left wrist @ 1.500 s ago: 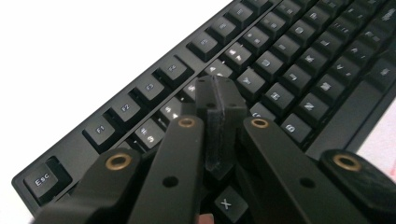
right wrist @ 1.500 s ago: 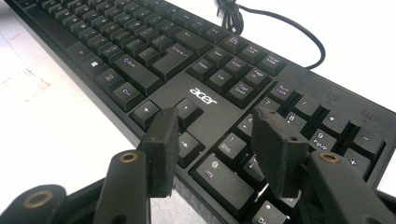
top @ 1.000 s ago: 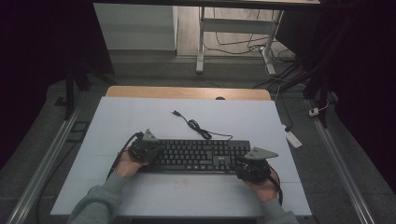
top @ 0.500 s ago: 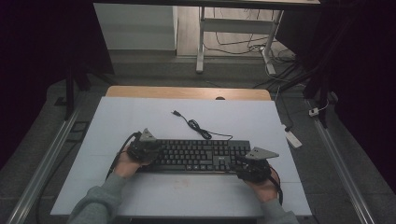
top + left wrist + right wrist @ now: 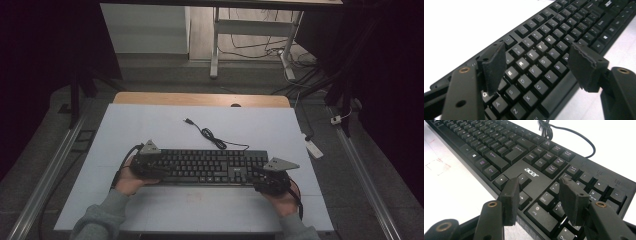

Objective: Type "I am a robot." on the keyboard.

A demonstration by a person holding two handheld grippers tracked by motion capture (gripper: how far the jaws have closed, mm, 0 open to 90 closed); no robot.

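Both tools sit over the keyboard (image 5: 207, 166): left gripper (image 5: 536, 65) has its jaws spread above the letter keys, right gripper (image 5: 537, 202) gapped above the arrow/numpad keys, so nothing but keys below either. Beyond the right gripper the cable (image 5: 212, 136) loops off the keyboard's far edge. White table (image 5: 150, 125) lies bare outboard of each tool, behind them and past the cable.

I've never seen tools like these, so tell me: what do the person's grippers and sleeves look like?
Each hand holds a black gripper: left gripper, right gripper. Each carries a grey three-cornered plate on top and trails a black cable. Up close, each has two flat black jaws faced with dark foam-like pads, on arms with brass-ringed holes. The sleeves are grey.
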